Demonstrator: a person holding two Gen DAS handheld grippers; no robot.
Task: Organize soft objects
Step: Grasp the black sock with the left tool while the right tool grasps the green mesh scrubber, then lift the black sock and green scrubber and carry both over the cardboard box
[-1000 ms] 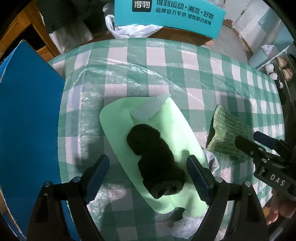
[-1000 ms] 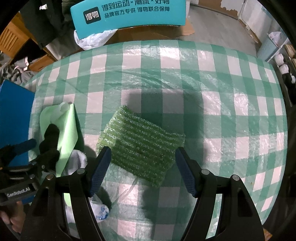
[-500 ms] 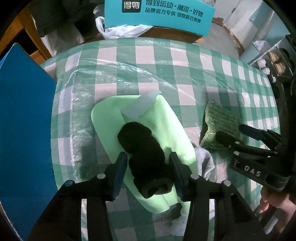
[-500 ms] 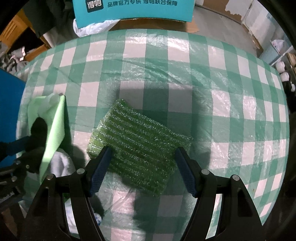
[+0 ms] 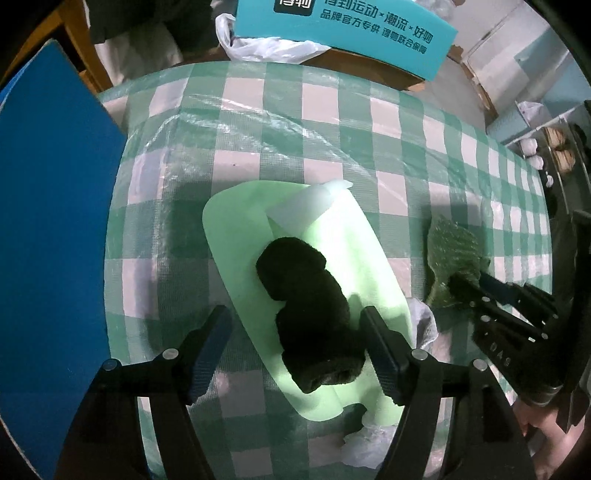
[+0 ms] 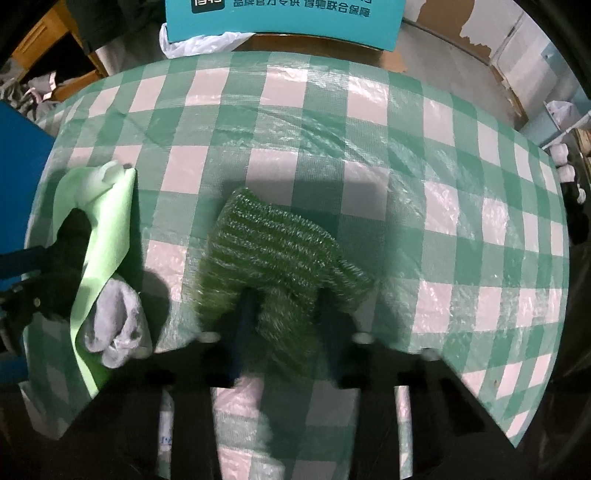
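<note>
A black rolled cloth [image 5: 306, 306] lies on a pale green sheet [image 5: 236, 218] over the checked tablecloth [image 5: 280, 125]. My left gripper [image 5: 295, 350] straddles the roll's near end and its jaws are opening; the left finger stands clear of the roll and the right finger is close beside it. My right gripper [image 6: 284, 317] is shut on a green knitted cloth [image 6: 273, 240], which bunches up between its fingers. The left wrist view shows that green cloth [image 5: 454, 247] pinched at the right. A grey sock [image 6: 118, 317] pokes out from under the sheet's edge.
A blue board [image 5: 48, 221] stands along the table's left side. A teal box [image 5: 343, 33] and a white plastic bag [image 5: 266, 48] sit beyond the far edge. Crumpled clear plastic [image 5: 362, 443] lies near the front edge. Shelves with small items [image 5: 535, 155] are at the right.
The left jaws closed in on the black roll and have since spread apart again. The right jaws went from wide open to closed on the green cloth, bunching it.
</note>
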